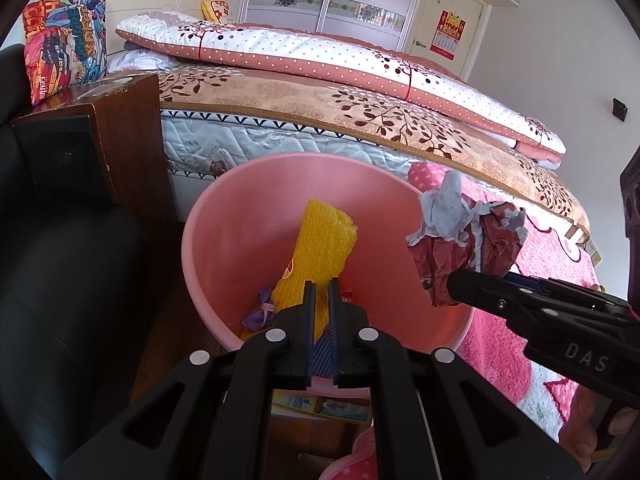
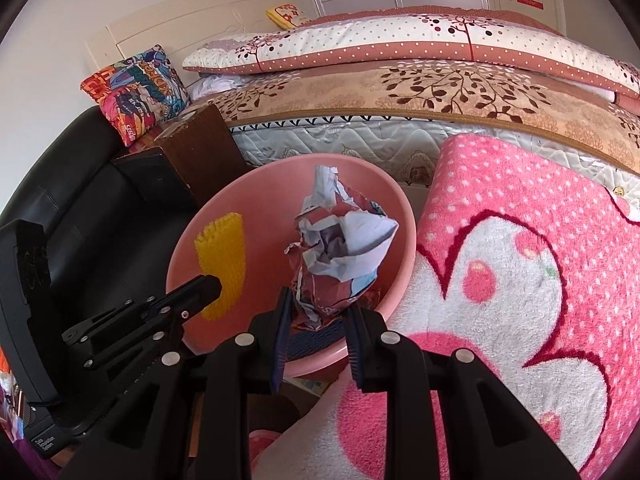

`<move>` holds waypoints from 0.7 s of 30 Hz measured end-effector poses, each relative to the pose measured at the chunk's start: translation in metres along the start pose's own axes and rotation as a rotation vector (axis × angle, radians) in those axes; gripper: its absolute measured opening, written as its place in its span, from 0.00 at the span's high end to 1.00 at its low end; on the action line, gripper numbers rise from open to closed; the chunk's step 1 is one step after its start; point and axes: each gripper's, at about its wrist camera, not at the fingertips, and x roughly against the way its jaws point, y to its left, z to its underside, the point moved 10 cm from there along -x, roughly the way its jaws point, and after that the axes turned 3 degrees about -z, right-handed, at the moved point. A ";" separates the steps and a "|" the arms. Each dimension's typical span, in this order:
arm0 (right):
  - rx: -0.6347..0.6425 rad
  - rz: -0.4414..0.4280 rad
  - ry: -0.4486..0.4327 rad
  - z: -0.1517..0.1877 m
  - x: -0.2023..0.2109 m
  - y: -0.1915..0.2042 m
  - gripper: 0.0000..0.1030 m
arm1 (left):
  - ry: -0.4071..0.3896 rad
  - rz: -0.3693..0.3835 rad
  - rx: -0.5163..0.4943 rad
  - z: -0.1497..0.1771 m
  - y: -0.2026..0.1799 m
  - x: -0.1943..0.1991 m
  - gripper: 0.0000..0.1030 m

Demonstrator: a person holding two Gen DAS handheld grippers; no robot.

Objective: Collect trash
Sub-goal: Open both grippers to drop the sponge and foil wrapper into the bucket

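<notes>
A pink bin (image 1: 248,200) stands on the floor beside the bed. My left gripper (image 1: 322,285) is shut on a yellow bubble-wrap piece (image 1: 320,236), which hangs inside the bin's mouth. From the right, my right gripper (image 1: 456,284) holds a crumpled red-and-white paper ball (image 1: 468,236) over the bin's right rim. In the right wrist view the right gripper (image 2: 320,302) is shut on that paper ball (image 2: 340,248) above the bin (image 2: 272,176). The left gripper (image 2: 212,286) with the yellow piece (image 2: 224,256) is at its left. A purple scrap (image 1: 260,312) lies at the bin's bottom.
The bed's mattress (image 1: 280,140) runs behind the bin. A pink fleece blanket (image 2: 520,280) drapes down on the right. A wooden nightstand (image 1: 128,140) and a black leather seat (image 1: 60,280) stand to the left. A colourful cushion (image 1: 64,44) rests on the nightstand.
</notes>
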 end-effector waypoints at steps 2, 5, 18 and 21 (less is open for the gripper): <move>-0.007 -0.002 0.001 -0.001 -0.002 -0.001 0.77 | 0.004 0.000 0.000 0.000 0.001 -0.001 0.94; -0.011 -0.006 0.001 -0.002 -0.005 -0.002 0.77 | 0.009 -0.012 0.002 -0.001 0.003 -0.004 0.94; -0.013 -0.011 0.010 -0.001 -0.013 -0.007 0.76 | 0.024 0.000 0.000 -0.002 0.001 -0.011 0.94; -0.018 -0.012 0.015 0.000 -0.014 -0.008 0.76 | 0.022 0.005 -0.001 -0.003 -0.001 -0.011 0.91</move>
